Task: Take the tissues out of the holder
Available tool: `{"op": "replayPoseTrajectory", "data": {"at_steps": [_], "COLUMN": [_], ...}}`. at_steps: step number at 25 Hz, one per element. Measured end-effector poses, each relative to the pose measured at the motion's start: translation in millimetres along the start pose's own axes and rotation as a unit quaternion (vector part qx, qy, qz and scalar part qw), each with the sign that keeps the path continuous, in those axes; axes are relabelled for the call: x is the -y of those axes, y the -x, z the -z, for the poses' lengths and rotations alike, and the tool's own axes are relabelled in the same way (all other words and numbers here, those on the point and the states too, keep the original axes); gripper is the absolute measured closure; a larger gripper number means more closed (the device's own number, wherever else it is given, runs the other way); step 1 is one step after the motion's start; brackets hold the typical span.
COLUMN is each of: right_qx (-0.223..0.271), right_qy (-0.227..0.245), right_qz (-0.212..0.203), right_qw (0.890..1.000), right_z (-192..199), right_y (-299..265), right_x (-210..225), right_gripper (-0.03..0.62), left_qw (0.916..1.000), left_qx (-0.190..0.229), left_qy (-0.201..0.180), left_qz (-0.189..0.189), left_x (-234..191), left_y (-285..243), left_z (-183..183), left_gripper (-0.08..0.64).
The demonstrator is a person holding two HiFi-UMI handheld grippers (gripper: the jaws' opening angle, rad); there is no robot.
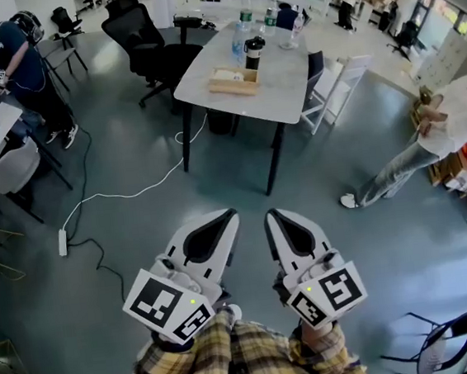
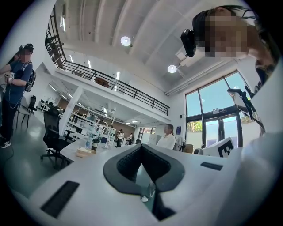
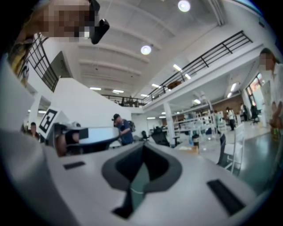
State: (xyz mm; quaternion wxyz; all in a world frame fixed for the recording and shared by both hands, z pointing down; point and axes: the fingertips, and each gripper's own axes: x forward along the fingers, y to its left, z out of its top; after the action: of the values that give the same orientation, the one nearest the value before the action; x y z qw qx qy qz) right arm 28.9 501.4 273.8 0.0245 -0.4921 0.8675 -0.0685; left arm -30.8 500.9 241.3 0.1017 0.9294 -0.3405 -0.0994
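The tissue holder (image 1: 233, 81) is a low wooden tray with white tissues in it, standing on the grey table (image 1: 277, 86) across the room. It shows small and far off in the left gripper view as the tissue holder (image 2: 83, 152). Both grippers hang over the bare floor, well short of the table and side by side. My left gripper (image 1: 227, 216) is shut with nothing between its jaws, and its tips (image 2: 141, 146) meet. My right gripper (image 1: 271, 215) is shut and empty too, jaws together (image 3: 143, 146).
Bottles and a dark cup (image 1: 253, 53) stand behind the holder. A black office chair (image 1: 145, 42) and a white chair (image 1: 335, 88) flank the table. A power strip (image 1: 63, 242) with cable lies on the floor at left. People stand at left (image 1: 14, 68) and right (image 1: 447, 130).
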Motion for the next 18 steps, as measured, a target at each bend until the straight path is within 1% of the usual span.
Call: {"op": "replayPoseTrajectory", "data": {"at_steps": [6,12,18], "right_qx": [-0.007,-0.016,-0.013], "right_qy": [0.001,0.004,0.004], "right_qz": [0.003,0.008,0.008], "right_qw": [1.0,1.0,1.0], "right_z": [0.7,-3.0,-9.1], "right_y": [-33.0,-88.8,-152.6], "right_x": [18.6,45.1,61.0], "right_gripper": [0.583,0.583,0.583], "left_qw": [1.0,0.9997,0.9998], "left_qx": [0.002,0.005,0.002], "left_qy": [0.009,0.022,0.017], "left_qz": [0.004,0.007,0.012], "left_x": [-33.7,-87.6,-142.5], "left_y": [-27.2,-65.0,-92.6], "left_z": [-1.8,-9.5,-21.4], "left_gripper": [0.541,0.541,0.541]}}
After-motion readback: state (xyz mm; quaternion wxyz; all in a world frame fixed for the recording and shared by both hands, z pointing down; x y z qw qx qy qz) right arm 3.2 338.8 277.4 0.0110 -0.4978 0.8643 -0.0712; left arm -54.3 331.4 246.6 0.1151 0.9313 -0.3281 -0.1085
